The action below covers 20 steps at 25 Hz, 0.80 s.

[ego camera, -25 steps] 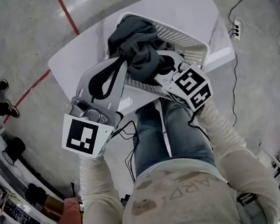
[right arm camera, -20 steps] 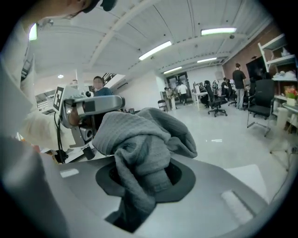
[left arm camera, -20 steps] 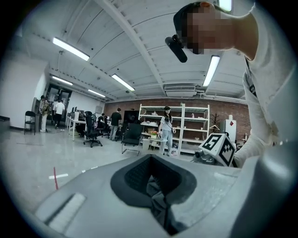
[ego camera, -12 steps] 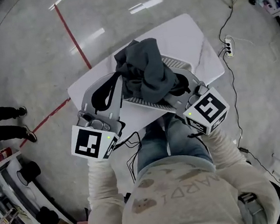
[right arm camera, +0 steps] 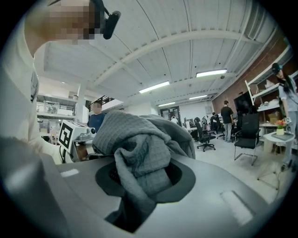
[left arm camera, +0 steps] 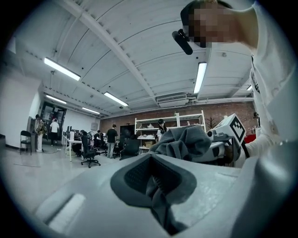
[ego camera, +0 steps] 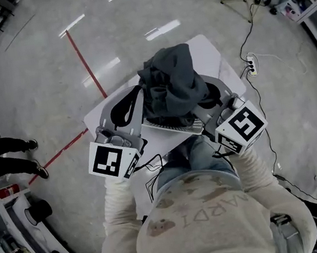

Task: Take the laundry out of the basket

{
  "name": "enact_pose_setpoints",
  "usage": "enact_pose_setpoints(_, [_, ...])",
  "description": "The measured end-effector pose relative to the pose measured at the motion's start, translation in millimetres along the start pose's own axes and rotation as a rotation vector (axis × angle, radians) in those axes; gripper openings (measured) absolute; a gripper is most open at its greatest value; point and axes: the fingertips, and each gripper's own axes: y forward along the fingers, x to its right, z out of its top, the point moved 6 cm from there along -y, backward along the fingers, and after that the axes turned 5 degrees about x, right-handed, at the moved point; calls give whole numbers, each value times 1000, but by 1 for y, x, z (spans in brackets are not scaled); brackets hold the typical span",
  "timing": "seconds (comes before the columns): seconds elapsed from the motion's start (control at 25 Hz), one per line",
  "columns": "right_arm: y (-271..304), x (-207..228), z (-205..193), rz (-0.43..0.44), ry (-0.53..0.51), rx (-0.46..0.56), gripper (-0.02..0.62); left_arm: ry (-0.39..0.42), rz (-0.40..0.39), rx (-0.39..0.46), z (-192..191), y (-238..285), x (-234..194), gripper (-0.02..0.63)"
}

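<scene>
Higher now, the gray cloth point(ego camera: 173, 83) hangs between the left tool point(ego camera: 137, 97) and right tool point(ego camera: 210, 99), over the basket point(ego camera: 173, 127). Both tools pinch it. Next, lay it on the table point(ego camera: 212, 51).

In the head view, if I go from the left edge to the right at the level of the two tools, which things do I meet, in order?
bystander's legs → left tool → grey garment, gripped from both sides → right tool
</scene>
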Motion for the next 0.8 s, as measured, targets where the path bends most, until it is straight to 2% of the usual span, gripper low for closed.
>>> enact_pose_setpoints(0.44, [-24, -11, 72, -45, -57, 169, 138, 59, 6, 61, 48, 2, 9, 0])
enact_pose_setpoints(0.8, [-28, -22, 84, -82, -76, 188, 140, 72, -8, 71, 67, -7, 13, 0])
